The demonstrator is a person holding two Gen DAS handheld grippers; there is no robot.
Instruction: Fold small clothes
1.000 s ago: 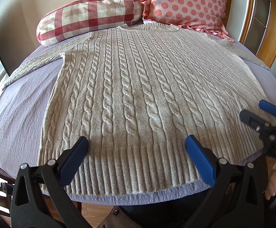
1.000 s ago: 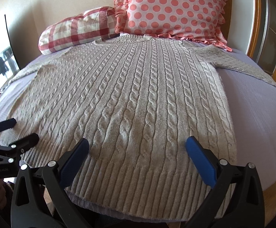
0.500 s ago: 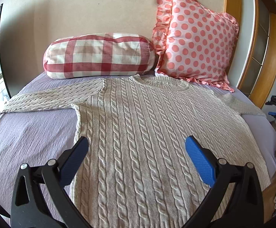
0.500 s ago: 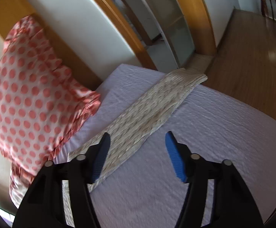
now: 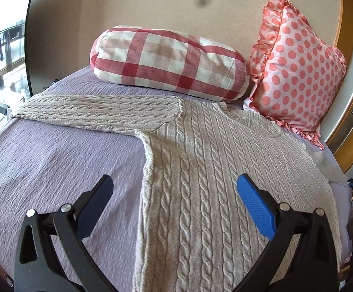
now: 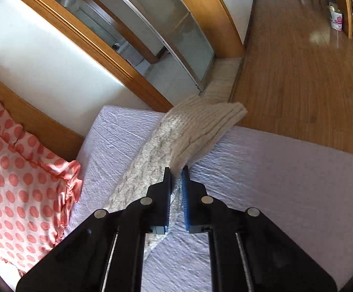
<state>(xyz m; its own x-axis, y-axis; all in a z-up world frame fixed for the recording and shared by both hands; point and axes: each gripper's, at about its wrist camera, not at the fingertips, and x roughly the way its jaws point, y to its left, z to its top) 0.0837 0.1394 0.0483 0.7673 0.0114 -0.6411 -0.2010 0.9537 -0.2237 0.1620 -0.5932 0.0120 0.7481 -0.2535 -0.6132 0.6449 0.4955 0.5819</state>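
Knitted sleeve (image 6: 196,131) pinched in right gripper (image 6: 176,170); left gripper (image 5: 174,189) hovers agape.

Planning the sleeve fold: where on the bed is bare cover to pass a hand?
Bare bedcover lies beneath the left sleeve, beside the sweater body. More lies either side of the right sleeve. Crowded: the plaid bolster and dotted pillow.

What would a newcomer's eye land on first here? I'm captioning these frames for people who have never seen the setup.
Probably the cream cable-knit sweater spread flat across the lilac bedspread, with the open left gripper hovering over its side edge. Next, the red checked bolster and pink polka-dot pillow at the head of the bed. In the right wrist view, the right gripper is pinched on the sweater's sleeve, whose end is lifted.
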